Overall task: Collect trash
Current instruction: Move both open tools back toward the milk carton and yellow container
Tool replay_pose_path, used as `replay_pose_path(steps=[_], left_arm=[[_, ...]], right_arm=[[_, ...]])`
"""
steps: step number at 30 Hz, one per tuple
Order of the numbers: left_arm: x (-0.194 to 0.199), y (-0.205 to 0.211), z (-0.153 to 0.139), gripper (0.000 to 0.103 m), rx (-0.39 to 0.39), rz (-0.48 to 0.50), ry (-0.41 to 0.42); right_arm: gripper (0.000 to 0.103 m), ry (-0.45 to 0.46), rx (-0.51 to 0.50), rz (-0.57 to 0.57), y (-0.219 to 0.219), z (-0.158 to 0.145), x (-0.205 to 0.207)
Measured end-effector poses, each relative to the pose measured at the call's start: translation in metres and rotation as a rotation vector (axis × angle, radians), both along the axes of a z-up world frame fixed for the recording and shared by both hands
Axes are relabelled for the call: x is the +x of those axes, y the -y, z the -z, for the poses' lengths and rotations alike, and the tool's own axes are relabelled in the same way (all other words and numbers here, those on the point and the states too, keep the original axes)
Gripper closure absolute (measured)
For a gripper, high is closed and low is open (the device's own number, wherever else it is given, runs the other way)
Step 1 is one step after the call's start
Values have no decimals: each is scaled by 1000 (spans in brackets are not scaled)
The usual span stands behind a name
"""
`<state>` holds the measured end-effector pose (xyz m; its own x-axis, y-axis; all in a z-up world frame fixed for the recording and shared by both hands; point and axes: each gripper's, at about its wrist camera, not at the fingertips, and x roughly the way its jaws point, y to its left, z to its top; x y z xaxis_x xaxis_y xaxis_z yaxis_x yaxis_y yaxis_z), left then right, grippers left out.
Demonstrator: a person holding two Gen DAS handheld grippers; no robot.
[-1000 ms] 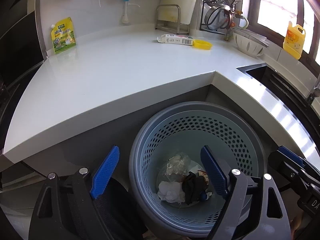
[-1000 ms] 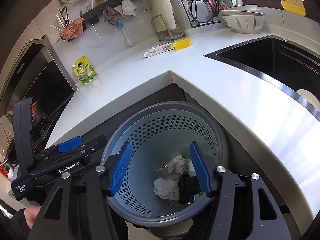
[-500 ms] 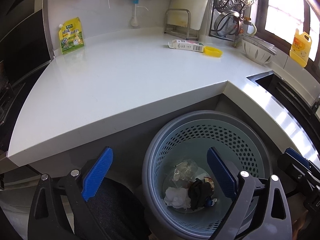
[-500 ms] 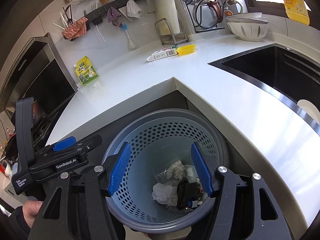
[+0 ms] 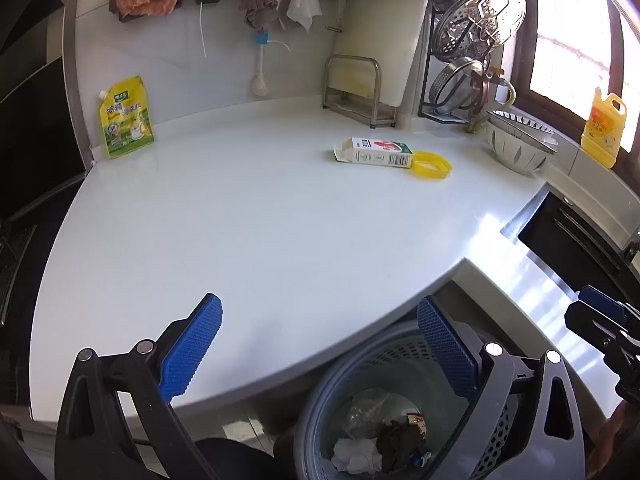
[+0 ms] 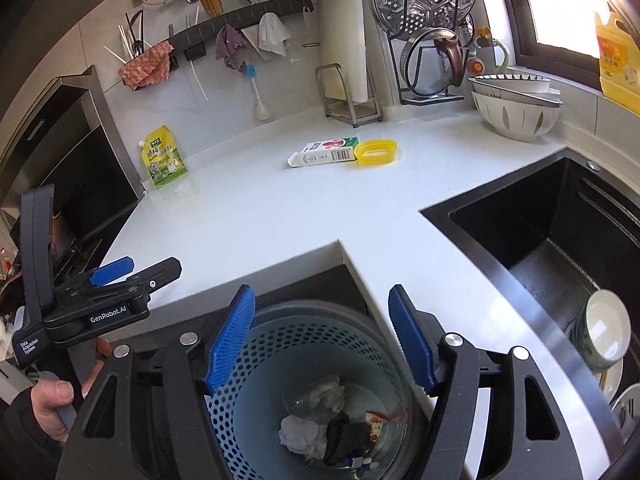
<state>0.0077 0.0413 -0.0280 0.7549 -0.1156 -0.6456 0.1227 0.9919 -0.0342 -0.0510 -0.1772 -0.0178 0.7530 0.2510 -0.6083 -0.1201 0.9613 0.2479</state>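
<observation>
Over the bin: both grippers hang above the perforated blue-grey bin (image 6: 320,360) tucked under the bench (image 5: 260,220) corner.
Left gripper (image 5: 320,344): released, jaws wide apart, nothing between them.
Right gripper (image 6: 320,332): released too, jaws apart, empty; straddles the bin mouth in its own view.
Bin contents: crumpled white tissue (image 6: 300,436), a dark wad (image 6: 344,436), a clear plastic piece; it sits at the bottom, well below the rim.
Trash left, we judge: carton (image 5: 376,153) lying on its side at the back of the bench, open flap facing left; yellow lid (image 5: 432,165) touching its right end.
Maybe trash: yellow-green pouch (image 5: 125,118) standing against the back wall, far left; we can't tell if it's empty.
Step in hand, we judge: reach for the carton.
How to do it well: we'd go in low, jaws across the carton's narrow width, mid-length, clear of the lid. Close gently since it's thin card and may crush or skid on the glossy bench.
Order: carton first, then the lid by its rim.
Keep off: bowls (image 6: 516,110) and sink (image 6: 560,240) to the right.
Readable text: "GenRobot.AI" and "Data Acquisition System" on the left gripper body, seen from the right wrist.
Carton print: barcode, red-and-green panel; characters too small to read.
Pouch print: Chinese characters, not legible.
</observation>
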Motion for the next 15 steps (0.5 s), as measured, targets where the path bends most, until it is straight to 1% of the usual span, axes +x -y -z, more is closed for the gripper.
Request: replay_pose_path(steps=[4,7,10,13,15], left_arm=[[42,2,-13,7,-19,10,1],[74,5,-18,7,-22,11,1],[104,8,-18,7,-11,8,0],[132,8,-16,7,-5,-4,-3],[148,9,-12,7,-4,-11,-9]], right_arm=[[37,-2,-3,-26,8,-13,44],[37,-15,-9,-31,12,-17,79],[37,-32,-26,-21,16,-16,116],[37,-64,-9,-15,21,-9,152],[37,-83,-19,-8,23,-3,174]])
